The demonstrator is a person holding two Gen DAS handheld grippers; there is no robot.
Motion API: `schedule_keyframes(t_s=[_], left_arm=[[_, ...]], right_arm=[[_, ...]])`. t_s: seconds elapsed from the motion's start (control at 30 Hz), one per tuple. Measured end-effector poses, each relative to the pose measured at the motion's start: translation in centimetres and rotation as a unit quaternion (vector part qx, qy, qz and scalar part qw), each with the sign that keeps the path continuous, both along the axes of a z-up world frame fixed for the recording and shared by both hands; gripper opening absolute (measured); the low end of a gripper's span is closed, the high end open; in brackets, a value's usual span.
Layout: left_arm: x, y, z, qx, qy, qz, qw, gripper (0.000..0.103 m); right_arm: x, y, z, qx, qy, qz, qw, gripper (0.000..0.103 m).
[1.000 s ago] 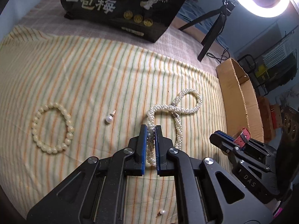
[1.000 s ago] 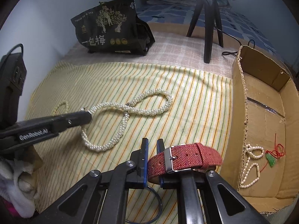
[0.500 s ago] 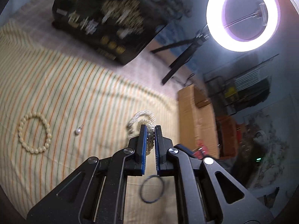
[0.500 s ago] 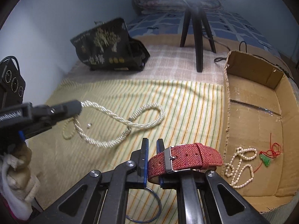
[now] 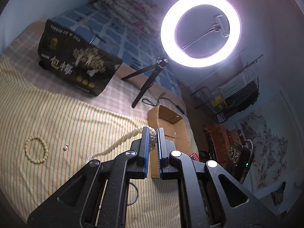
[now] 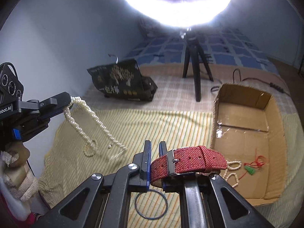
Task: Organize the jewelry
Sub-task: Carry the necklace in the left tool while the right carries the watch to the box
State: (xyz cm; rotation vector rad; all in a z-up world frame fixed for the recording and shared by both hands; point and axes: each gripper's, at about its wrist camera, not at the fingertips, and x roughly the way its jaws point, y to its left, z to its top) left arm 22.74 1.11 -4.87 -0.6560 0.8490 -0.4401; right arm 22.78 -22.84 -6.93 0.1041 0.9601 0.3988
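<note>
The right gripper (image 6: pixel 155 158) is clamped on a red strap (image 6: pixel 188 162), held over the striped cloth (image 6: pixel 161 125) near a thin ring (image 6: pixel 151 203). Left of it, the left gripper (image 5: pixel 152 139) is clamped on a pearl necklace (image 6: pixel 85 121) hanging clear above the cloth. Farther right, the cardboard box (image 6: pixel 245 117) holds a pearl strand (image 6: pixel 232 172) and a green pendant (image 6: pixel 249 169).

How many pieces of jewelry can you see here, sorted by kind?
Pearl strands: 2, twisted pearl necklace and pearl strand in the cardboard box
Bead bracelets: 1, cream bead bracelet
Loose pearl pendants: 1
Watch straps: 1, red
Green pendants on red cord: 1
Thin rings: 1
Total: 7
</note>
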Motion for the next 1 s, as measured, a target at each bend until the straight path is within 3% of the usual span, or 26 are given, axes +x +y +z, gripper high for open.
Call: schedule_keyframes(t_s=[0.5,0.83,1.0], left_arm=[[-0.8,-6.4,5.5,0.022,-0.053,-0.052,0.997,0.005],[1.2,-12.5,7.3,0.034,-0.075,-0.094,0.9922,0.005],[2.7,-15.6,6.8,0.04,-0.077,-0.114,0.9897,0.005]], right_arm=[[-0.2,-7.1,5.5,-0.036,-0.039,-0.035,0.998,0.006],[3.3,-13.8,4.8,-0.031,-0.02,-0.067,0.997,0.006],[5.8,-15.4,3.5,-0.032,-0.008,-0.067,0.997,0.006]])
